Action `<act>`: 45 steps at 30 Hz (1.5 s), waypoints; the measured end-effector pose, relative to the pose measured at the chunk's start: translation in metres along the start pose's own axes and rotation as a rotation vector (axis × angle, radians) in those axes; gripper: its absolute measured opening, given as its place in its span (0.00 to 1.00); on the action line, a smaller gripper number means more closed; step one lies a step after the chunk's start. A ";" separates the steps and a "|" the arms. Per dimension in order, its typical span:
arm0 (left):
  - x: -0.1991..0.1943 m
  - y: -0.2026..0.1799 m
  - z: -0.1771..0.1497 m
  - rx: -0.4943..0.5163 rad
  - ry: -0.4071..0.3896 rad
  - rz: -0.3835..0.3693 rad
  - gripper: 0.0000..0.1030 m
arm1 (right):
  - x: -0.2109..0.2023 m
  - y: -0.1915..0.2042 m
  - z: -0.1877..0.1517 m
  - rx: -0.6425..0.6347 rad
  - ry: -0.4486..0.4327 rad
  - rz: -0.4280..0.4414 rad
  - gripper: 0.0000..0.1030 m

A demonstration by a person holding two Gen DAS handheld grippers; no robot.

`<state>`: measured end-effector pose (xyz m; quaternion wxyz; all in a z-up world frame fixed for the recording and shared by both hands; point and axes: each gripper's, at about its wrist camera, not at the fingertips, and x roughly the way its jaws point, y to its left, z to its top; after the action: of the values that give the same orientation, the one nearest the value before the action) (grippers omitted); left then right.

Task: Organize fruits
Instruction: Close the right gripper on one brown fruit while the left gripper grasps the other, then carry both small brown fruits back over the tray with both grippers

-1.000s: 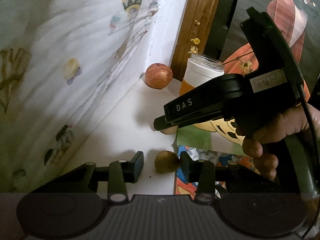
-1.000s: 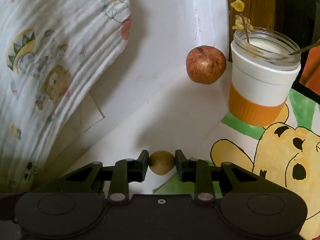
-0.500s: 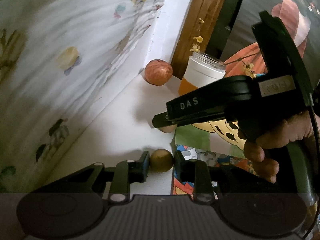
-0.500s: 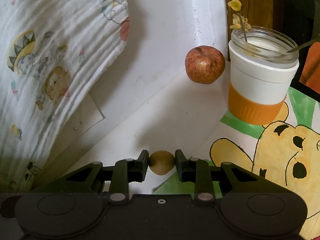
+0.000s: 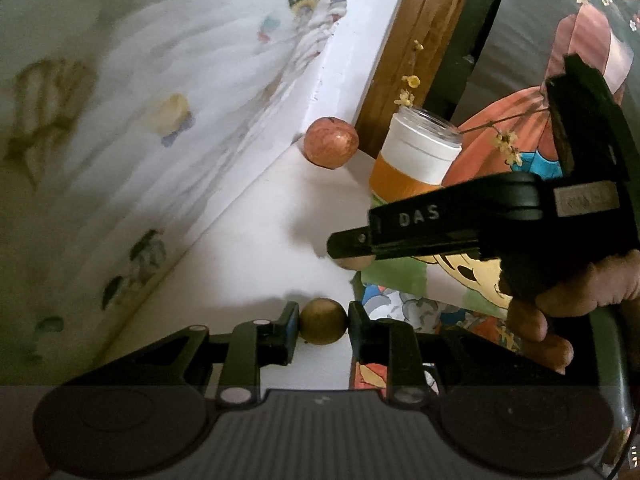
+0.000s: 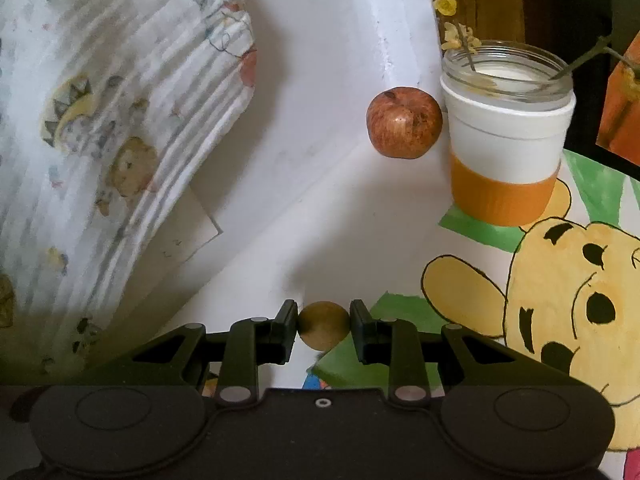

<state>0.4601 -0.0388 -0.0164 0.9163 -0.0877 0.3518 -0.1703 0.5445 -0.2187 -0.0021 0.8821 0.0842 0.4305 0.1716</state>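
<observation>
Left tool (image 5: 323, 322) clamped on a small brown fruit (image 5: 323, 321), well in front of the jar (image 5: 416, 158) (white, orange band, dried stems inside). Right tool (image 6: 323, 325) clamped on a second brown fruit (image 6: 323, 325), also in front of the jar. Red apple (image 6: 404, 122) rests on the white counter (image 6: 320, 232), just left of the jar.

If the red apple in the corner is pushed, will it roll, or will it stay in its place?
The red apple looks round and smooth, so a push would probably roll it. It sits close beside the jar and by the white wall, which would likely stop it soon. It looks firm, not fragile.
</observation>
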 end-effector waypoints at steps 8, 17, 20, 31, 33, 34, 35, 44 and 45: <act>-0.015 -0.004 0.002 -0.001 -0.023 0.011 0.28 | -0.027 0.003 -0.006 0.002 -0.024 0.013 0.30; -0.038 -0.010 0.002 0.004 -0.046 0.008 0.28 | -0.063 0.003 -0.011 0.013 -0.066 0.013 0.30; -0.049 -0.012 0.001 0.010 -0.056 0.006 0.28 | -0.075 0.004 -0.014 0.018 -0.079 0.014 0.30; -0.090 -0.030 -0.007 0.018 -0.095 -0.007 0.28 | -0.136 0.015 -0.034 -0.009 -0.141 0.016 0.30; -0.098 -0.035 -0.010 0.020 -0.102 -0.012 0.28 | -0.150 0.015 -0.041 -0.006 -0.155 0.020 0.30; -0.102 -0.038 -0.011 0.020 -0.106 -0.017 0.28 | -0.156 0.014 -0.045 -0.005 -0.161 0.019 0.30; -0.106 -0.041 -0.012 0.021 -0.110 -0.021 0.28 | -0.163 0.013 -0.048 -0.004 -0.167 0.019 0.30; -0.137 -0.071 -0.025 0.048 -0.129 -0.061 0.28 | -0.223 0.004 -0.085 -0.016 -0.222 -0.023 0.30; -0.140 -0.074 -0.026 0.051 -0.132 -0.066 0.28 | -0.229 0.003 -0.090 -0.019 -0.227 -0.029 0.30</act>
<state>0.3269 -0.0566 0.0710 0.9333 -0.0870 0.2831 -0.2032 0.3422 -0.3020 0.1107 0.9283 0.0885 0.3273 0.1523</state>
